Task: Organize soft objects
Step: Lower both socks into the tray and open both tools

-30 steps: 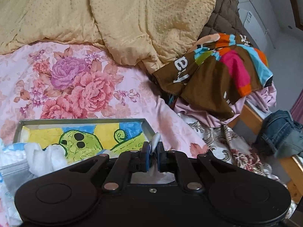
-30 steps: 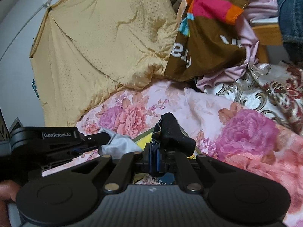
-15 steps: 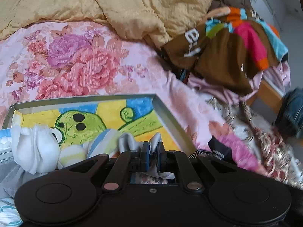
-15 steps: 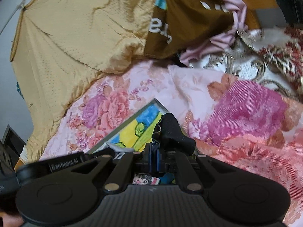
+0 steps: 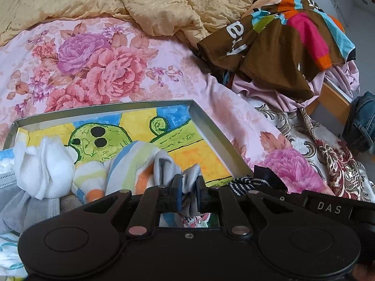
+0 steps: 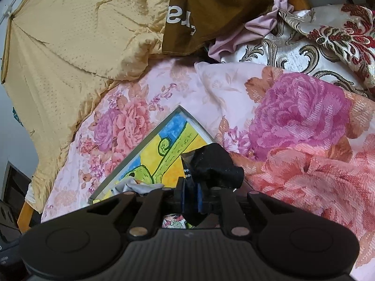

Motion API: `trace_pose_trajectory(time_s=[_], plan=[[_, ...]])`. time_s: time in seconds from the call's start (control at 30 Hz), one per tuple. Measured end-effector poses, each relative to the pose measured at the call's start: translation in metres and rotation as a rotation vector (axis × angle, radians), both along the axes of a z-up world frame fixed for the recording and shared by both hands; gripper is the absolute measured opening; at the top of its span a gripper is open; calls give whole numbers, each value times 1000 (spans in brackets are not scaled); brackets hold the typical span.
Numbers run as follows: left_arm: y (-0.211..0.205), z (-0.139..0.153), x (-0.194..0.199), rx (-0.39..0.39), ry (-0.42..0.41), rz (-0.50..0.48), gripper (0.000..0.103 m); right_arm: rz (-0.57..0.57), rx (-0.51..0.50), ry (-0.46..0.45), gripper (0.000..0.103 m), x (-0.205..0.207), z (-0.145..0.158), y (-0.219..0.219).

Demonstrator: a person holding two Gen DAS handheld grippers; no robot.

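In my left wrist view, my left claw (image 5: 186, 189) sits at the bottom centre, its jaws just easing apart, with a fold of the grey striped sock (image 5: 150, 164) still between the blue pads — the pads look close on it, barely parted. The sock lies inside the metal tray (image 5: 218, 138), over its green and yellow cartoon picture, beside a white sock bundle (image 5: 44, 166) at the lower left. The tray rests on the pink floral bedspread (image 5: 98, 65). A yellow quilt (image 5: 152, 2) fills the top of the frame, and a brown striped shirt (image 5: 281, 44) lies at the upper right.

In my right wrist view, my right claw (image 6: 190, 195) is at the bottom centre, jaws likewise just loosening, with the black sock (image 6: 214, 166) between the pads — its bulk bunches just above them, at the tray's (image 6: 150, 135) right edge. The quilt (image 6: 82, 35) covers the upper left.
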State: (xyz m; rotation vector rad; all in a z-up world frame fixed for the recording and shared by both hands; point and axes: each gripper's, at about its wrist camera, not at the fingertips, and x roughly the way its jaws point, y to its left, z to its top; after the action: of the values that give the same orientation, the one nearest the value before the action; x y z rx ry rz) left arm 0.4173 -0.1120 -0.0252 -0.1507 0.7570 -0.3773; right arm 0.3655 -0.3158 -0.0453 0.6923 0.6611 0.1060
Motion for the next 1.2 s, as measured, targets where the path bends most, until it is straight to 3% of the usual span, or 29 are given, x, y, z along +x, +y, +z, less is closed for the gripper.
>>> trace_pose_trajectory(time_s=[0.1,0.23,0.37,0.73,1.03,1.2], plan=[[-1,1,-2,13,-9,1,16,-3,7,3,18,0,0,-1],[-2,2,-7,31,-30,8,27,-12,1,8,36,0,0,-2],[-2,5,-12,41,-40,10,34,-17,24,20,46,-1,-1,-5],[6,23,-30,56,-84,54,68,-26,64,7,57,-9,8,-13],[16,50,-55,72,-129,95,83,-19,84,-21,70,-29,22,-18],[22,67,-78,89,-176,120,91,-2,43,-52,78,-48,38,-17]])
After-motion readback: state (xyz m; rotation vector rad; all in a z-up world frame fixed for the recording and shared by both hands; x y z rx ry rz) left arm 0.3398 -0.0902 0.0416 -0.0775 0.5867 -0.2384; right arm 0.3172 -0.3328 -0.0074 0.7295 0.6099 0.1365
